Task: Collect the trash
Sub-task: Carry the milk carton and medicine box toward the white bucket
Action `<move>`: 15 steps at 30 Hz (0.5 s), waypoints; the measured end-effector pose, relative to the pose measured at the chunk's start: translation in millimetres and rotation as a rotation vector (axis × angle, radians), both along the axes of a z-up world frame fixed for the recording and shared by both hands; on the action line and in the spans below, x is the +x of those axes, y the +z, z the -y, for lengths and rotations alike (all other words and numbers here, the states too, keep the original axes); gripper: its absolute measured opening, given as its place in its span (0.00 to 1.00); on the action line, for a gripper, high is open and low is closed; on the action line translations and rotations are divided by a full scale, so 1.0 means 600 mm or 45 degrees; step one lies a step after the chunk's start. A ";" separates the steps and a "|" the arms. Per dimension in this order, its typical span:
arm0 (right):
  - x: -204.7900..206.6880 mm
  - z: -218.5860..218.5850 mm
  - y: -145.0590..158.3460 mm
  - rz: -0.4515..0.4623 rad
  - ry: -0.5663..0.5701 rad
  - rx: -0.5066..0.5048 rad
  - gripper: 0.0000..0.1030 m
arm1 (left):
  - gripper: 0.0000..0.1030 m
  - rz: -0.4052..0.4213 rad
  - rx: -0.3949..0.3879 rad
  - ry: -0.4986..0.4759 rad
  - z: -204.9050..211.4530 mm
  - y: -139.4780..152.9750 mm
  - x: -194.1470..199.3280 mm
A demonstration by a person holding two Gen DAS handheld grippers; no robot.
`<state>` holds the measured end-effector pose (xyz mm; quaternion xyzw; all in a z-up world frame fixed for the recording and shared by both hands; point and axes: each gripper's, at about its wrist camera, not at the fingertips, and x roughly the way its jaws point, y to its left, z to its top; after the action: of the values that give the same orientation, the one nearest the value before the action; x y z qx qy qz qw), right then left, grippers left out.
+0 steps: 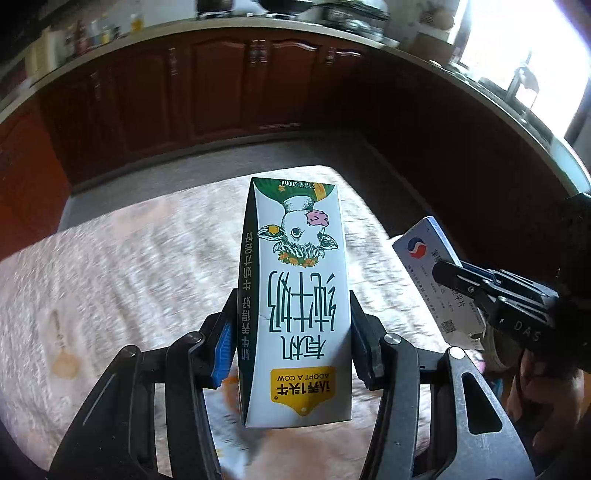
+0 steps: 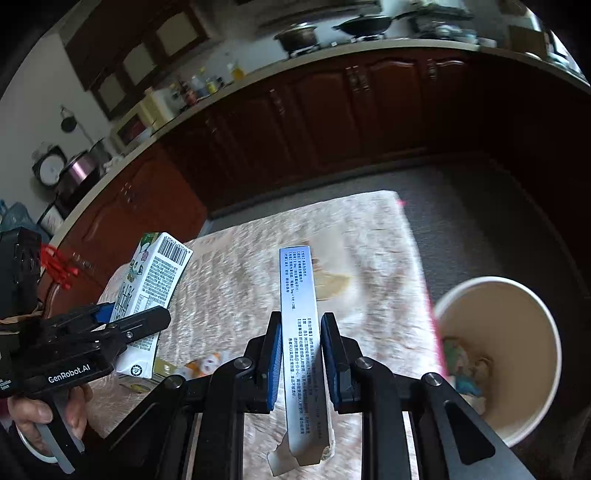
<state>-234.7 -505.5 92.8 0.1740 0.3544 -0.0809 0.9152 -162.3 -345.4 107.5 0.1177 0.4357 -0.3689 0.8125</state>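
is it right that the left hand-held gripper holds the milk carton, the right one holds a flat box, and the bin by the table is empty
Not quite: the bin is not empty. The right wrist view shows crumpled trash at its bottom. The rest holds: the left hand-held gripper holds the milk carton, the right hand-held gripper the flat box.

Home kitchen. Dark red wooden cabinets [image 2: 332,110] under a pale countertop [image 2: 258,79]. On it: wok [image 2: 364,24], pot [image 2: 297,35], bottles [image 2: 201,86], rice cooker [image 2: 79,168].

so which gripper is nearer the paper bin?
Right. The right gripper, holding the flat box, is just beside the paper bin; the left gripper is farther away.
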 end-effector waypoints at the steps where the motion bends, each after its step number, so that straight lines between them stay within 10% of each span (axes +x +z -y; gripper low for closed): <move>1: -0.015 0.012 0.002 0.003 -0.028 -0.009 0.19 | 0.49 0.003 0.000 -0.018 0.013 0.002 -0.006; 15: -0.144 0.166 -0.007 0.007 -0.331 0.051 0.19 | 0.49 -0.028 -0.002 -0.247 0.208 -0.018 -0.090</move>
<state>-321.3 -605.4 88.5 0.2367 0.3281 -0.1913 0.8943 -216.3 -470.2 96.6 0.1547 0.4310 -0.4473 0.7683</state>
